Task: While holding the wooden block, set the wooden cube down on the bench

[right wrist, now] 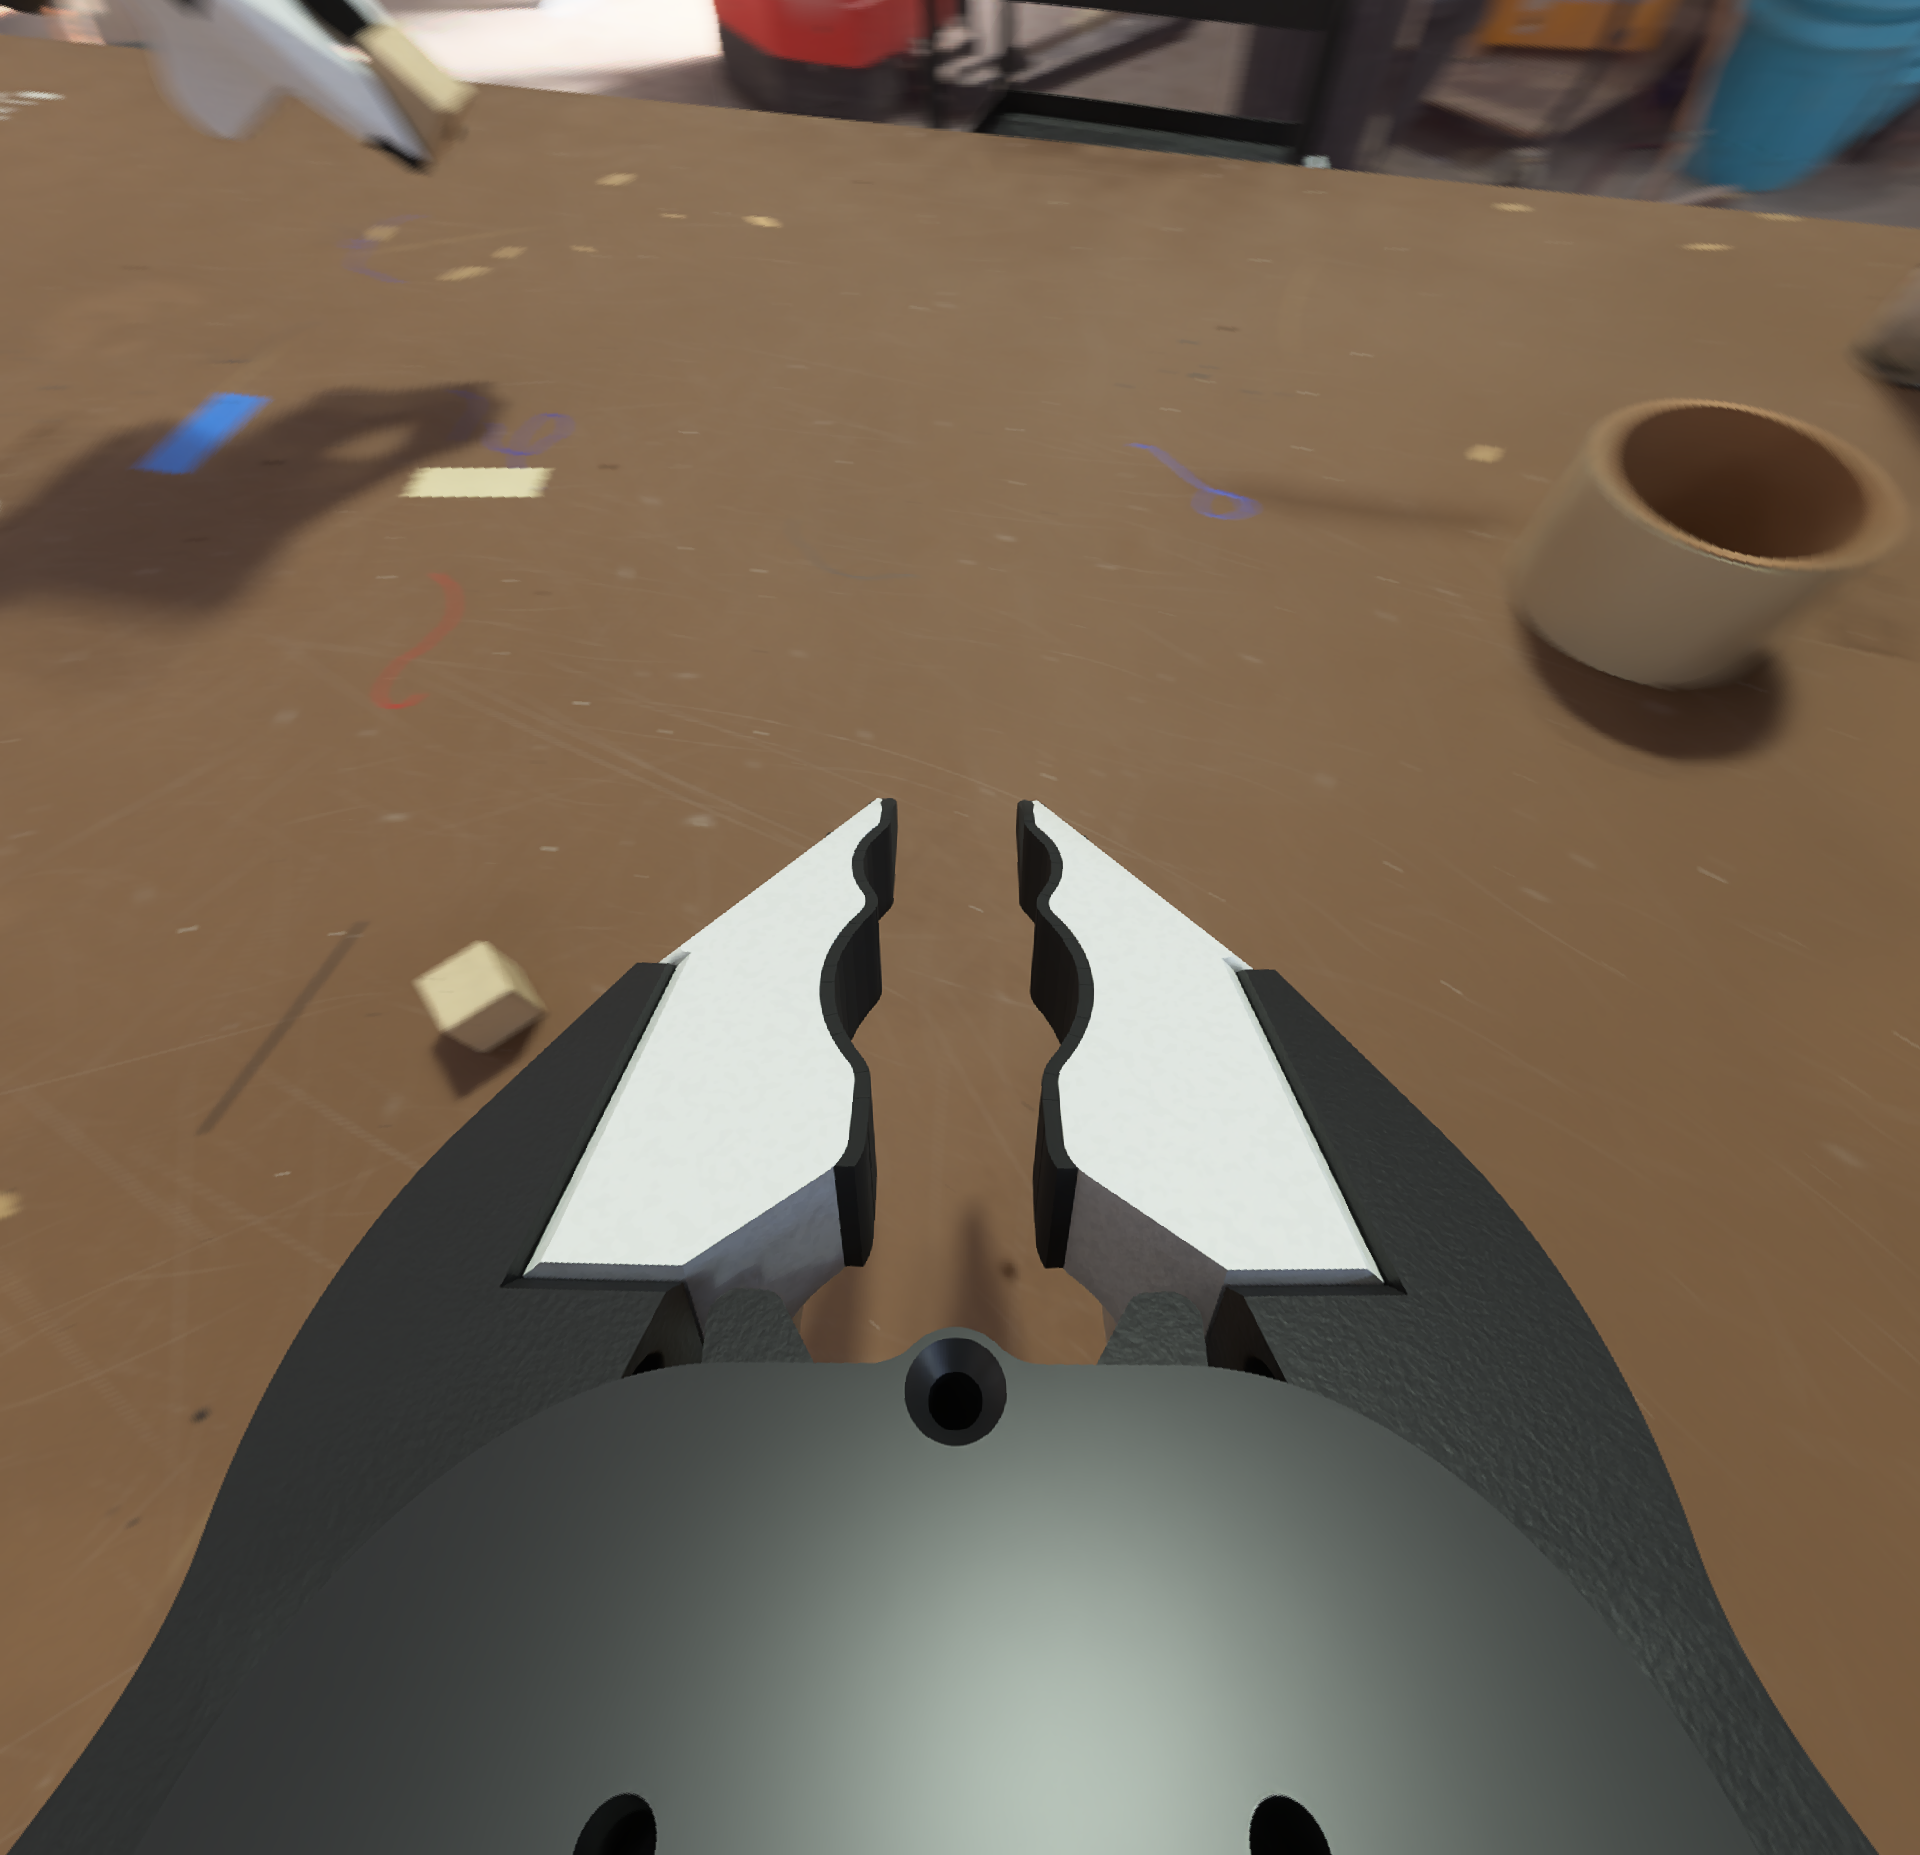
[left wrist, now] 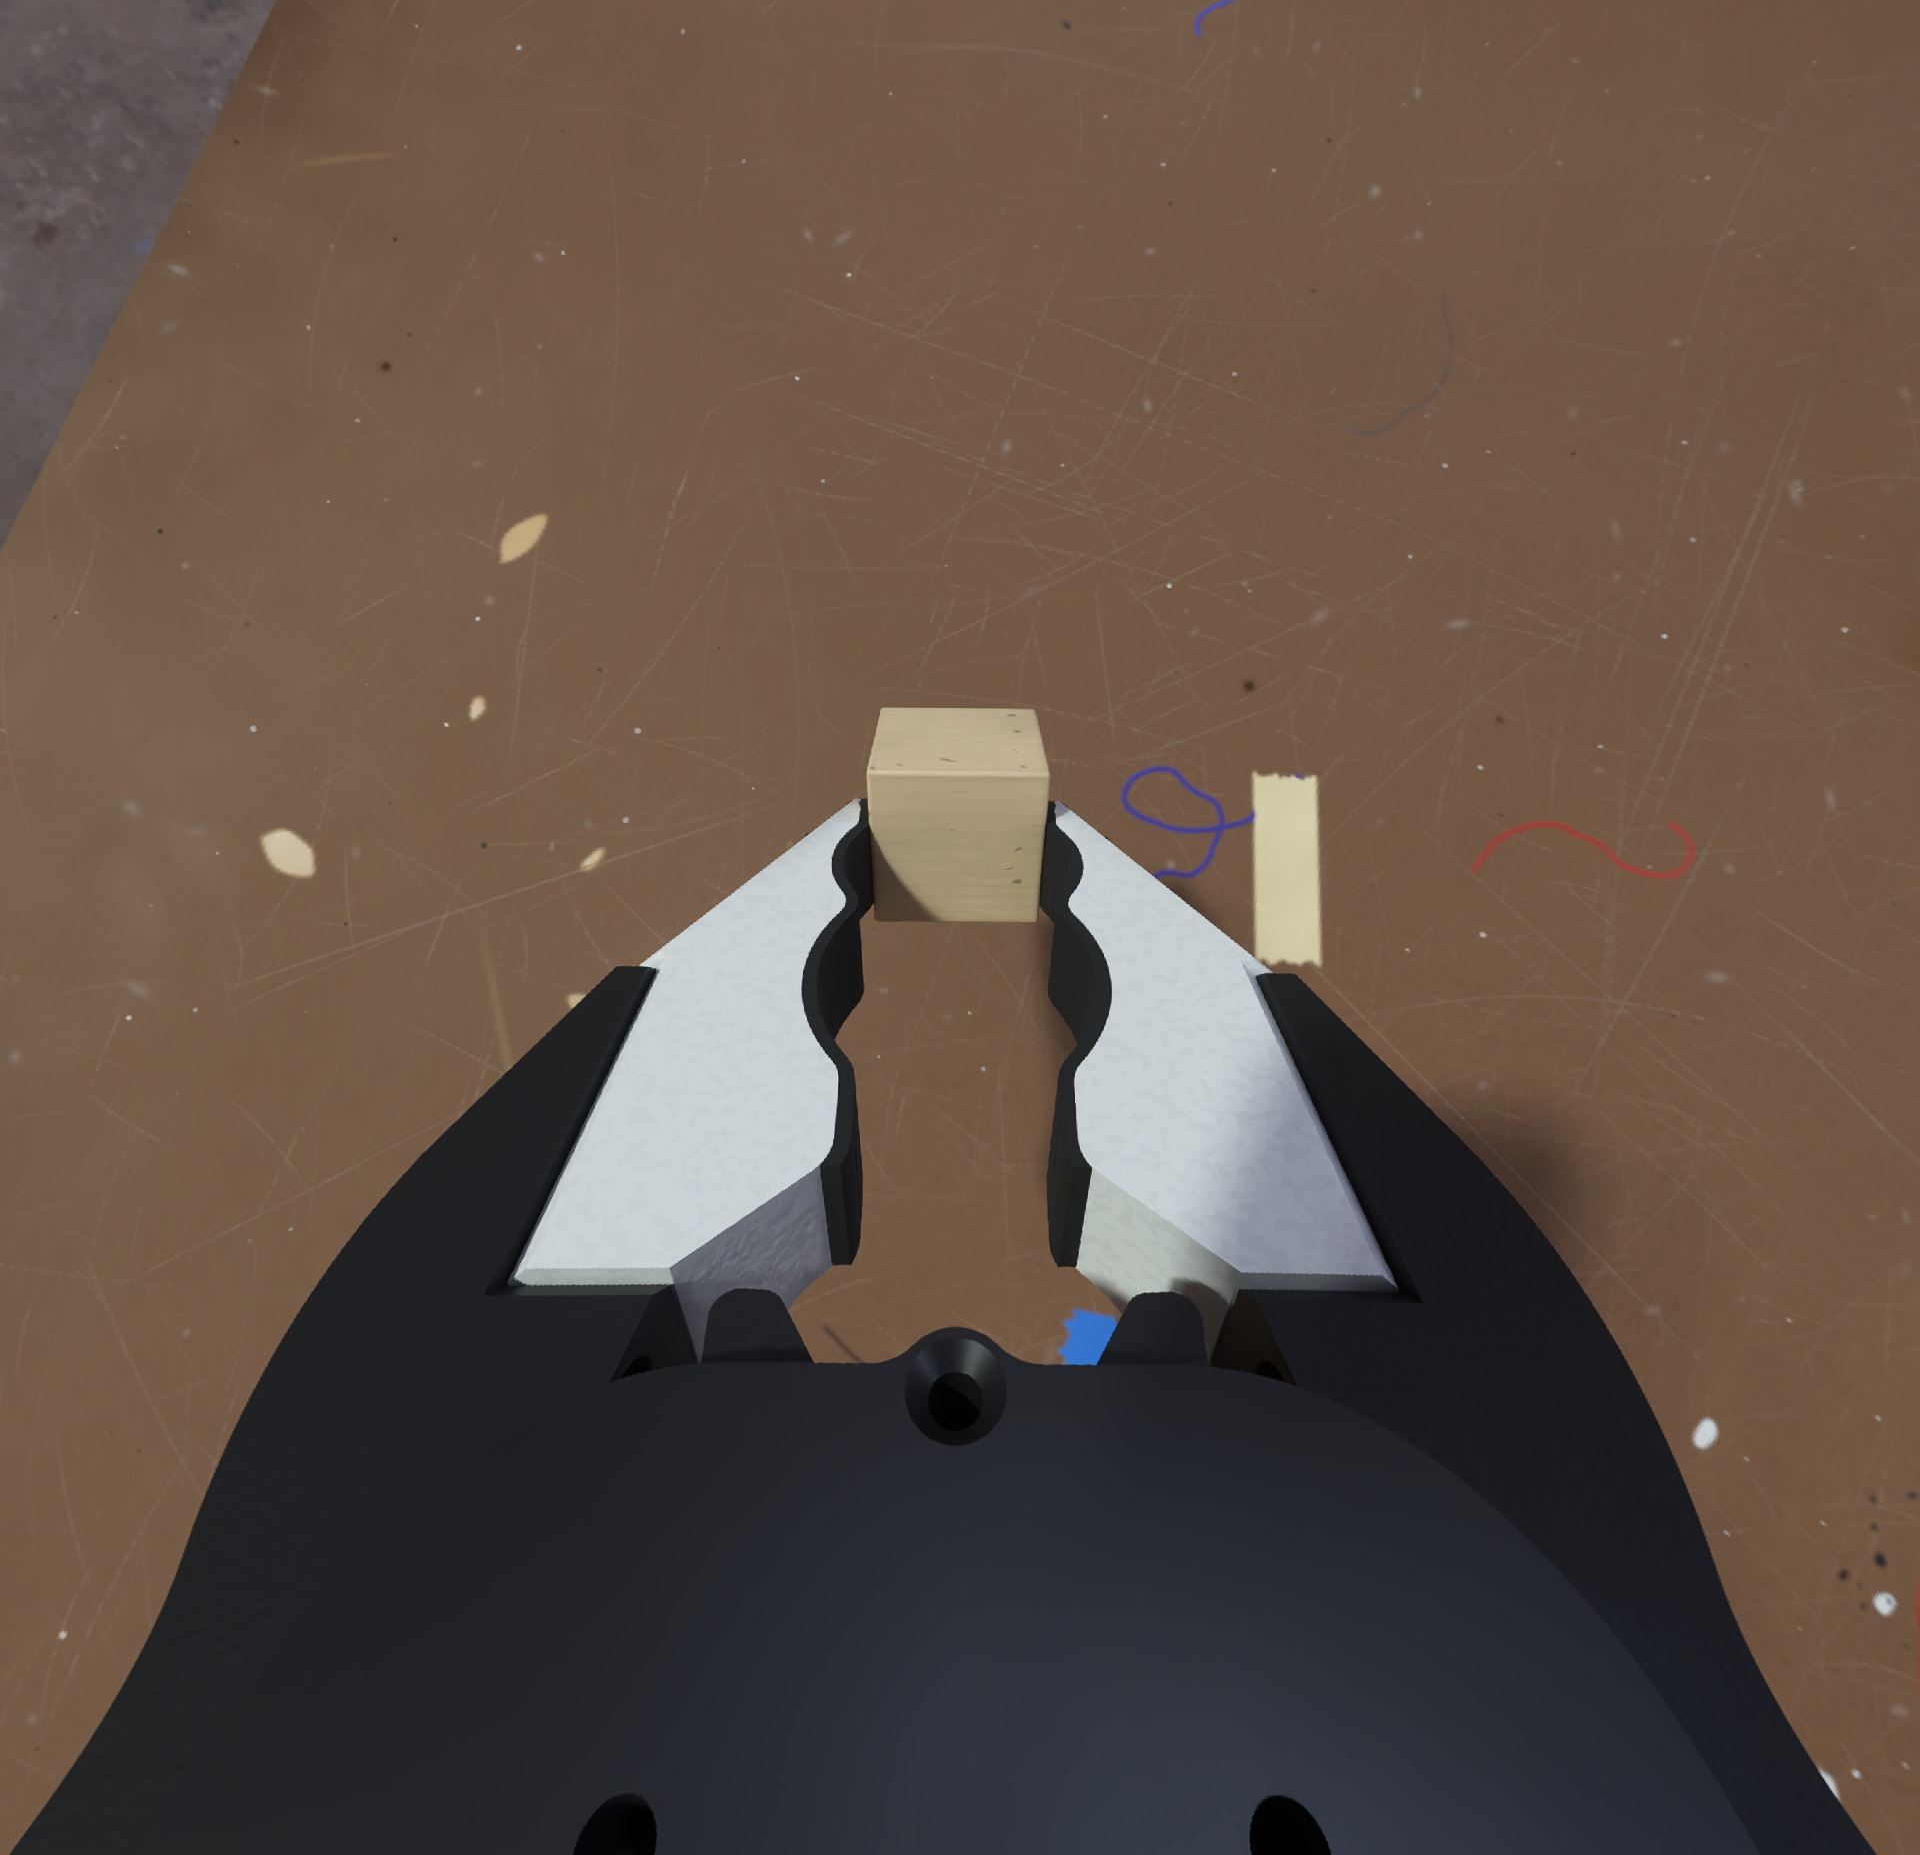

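A: Item one, the desk?
B: Brown top, scratched all over, flecked with pale chips. Taking the cream tape strip as landmark: a blue thread loop touches its one side, a red thread lies near on the other, and a blue tape scrap sits near it in the right wrist view.

A: Tools?
B: Left tool clamps the wooden block at its fingertips, raised over the desk just beside the strip. Right tool is parted narrowly with nothing between its fingers, low over bare desk.

A: The wooden cube?
B: On the desk, tilted, free of both tools, well nearer the right tool than the strip.

A: Anything else?
B: A tape roll stands well apart from the strip, across the desk. Beyond the far edge, blurred: a red container, black shelving, a blue bin.
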Controlling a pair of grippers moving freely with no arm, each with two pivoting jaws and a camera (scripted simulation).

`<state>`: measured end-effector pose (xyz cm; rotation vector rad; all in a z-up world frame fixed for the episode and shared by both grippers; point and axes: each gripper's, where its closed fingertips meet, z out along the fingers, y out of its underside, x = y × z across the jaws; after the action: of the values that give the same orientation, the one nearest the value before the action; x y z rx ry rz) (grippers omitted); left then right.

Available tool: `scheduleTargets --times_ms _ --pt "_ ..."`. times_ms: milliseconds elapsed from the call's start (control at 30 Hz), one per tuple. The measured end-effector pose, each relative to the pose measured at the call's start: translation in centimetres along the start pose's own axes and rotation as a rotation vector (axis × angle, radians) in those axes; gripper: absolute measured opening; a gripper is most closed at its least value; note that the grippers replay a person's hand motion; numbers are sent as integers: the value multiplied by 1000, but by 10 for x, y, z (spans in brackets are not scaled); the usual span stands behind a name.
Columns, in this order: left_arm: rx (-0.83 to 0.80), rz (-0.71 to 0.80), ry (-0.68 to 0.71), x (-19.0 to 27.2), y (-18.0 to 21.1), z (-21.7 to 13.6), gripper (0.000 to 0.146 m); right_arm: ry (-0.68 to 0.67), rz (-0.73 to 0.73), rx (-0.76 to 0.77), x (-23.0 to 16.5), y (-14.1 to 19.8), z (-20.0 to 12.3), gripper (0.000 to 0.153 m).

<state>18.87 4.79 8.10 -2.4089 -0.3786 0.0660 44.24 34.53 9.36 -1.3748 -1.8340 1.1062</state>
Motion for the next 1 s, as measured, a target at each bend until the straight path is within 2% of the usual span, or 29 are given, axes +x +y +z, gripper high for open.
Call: scheduleTargets --times_ms 100,300,367,467,567,667,733,833,933,1000 --pt "6 -1 4 7 -1 -8 31 105 39 3 20 6 -17 25" --pt "46 23 -23 30 -5 -47 31 84 93 -36 21 3 -22 34" --pt "65 43 -54 40 -5 -69 31 74 83 -58 21 -13 -16 34" --pt "110 64 -111 57 -2 -111 31 15 5 -3 16 -66 2 33" --pt "194 59 -157 79 7 -156 31 -88 -67 1 -1 -117 43 34" --pt "285 16 -210 102 32 -192 31 -126 -134 -100 -20 -138 108 36" --pt "336 -41 -239 118 58 -208 31 -161 -155 -150 -38 -137 153 36" --pt "398 -179 -248 143 102 -219 31 -213 -99 -205 -60 -127 208 36" --pt "404 -307 -282 159 149 -222 31 -202 -58 -252 -69 -113 247 36" --pt "395 -359 -328 164 176 -223 31 -221 -39 -293 -78 -103 262 36"
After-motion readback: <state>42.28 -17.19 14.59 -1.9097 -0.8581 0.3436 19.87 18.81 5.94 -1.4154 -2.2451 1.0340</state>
